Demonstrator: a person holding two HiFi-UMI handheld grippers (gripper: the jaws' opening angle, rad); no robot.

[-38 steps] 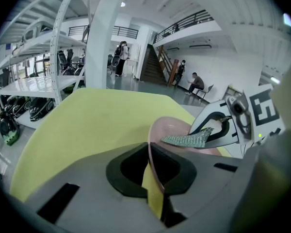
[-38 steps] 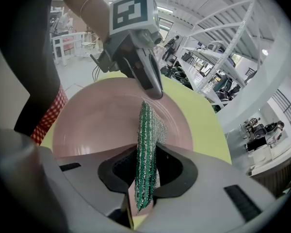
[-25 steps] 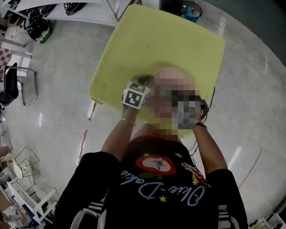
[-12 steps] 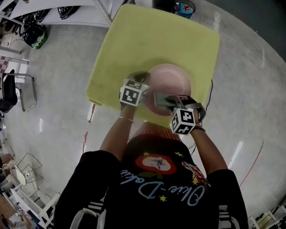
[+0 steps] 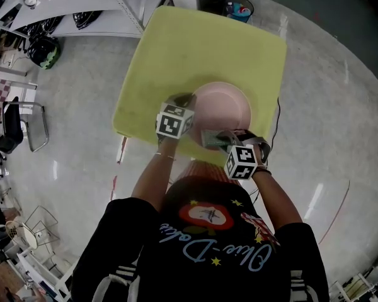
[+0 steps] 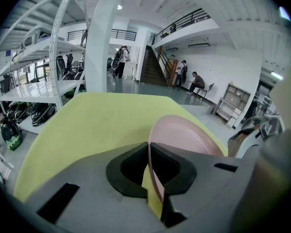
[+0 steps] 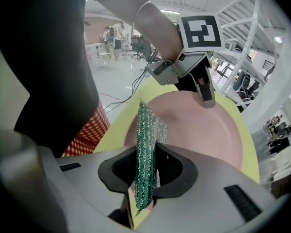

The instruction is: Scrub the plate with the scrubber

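Gripping the pink plate (image 5: 223,106) by its rim, the left claw (image 6: 149,149) has its jaws clamped on the thin edge, which runs as a narrow line straight between the two dark pads. The plate sits on a yellow-green worktop (image 5: 189,49), toward the edge nearest the person. In the head view it looks round and shallow, and the left claw meets it on its left side. Whether the plate lies flat or is tipped up a little, the views do not settle.

The right claw (image 7: 146,159) is closed on the scrubber (image 7: 146,130), a green and silver mesh pad held edge-on between the jaws. The pad's far end sticks out past them over the near rim of the plate. Whether the mesh touches the pink surface cannot be told. From the head view, this claw is at the near side of the plate, pointing steeply down, and its marker cube (image 5: 241,162) shows just nearer the person.

Two dark bins (image 5: 227,2) stand on the floor beyond the far side of the plate, past the worktop's edge.
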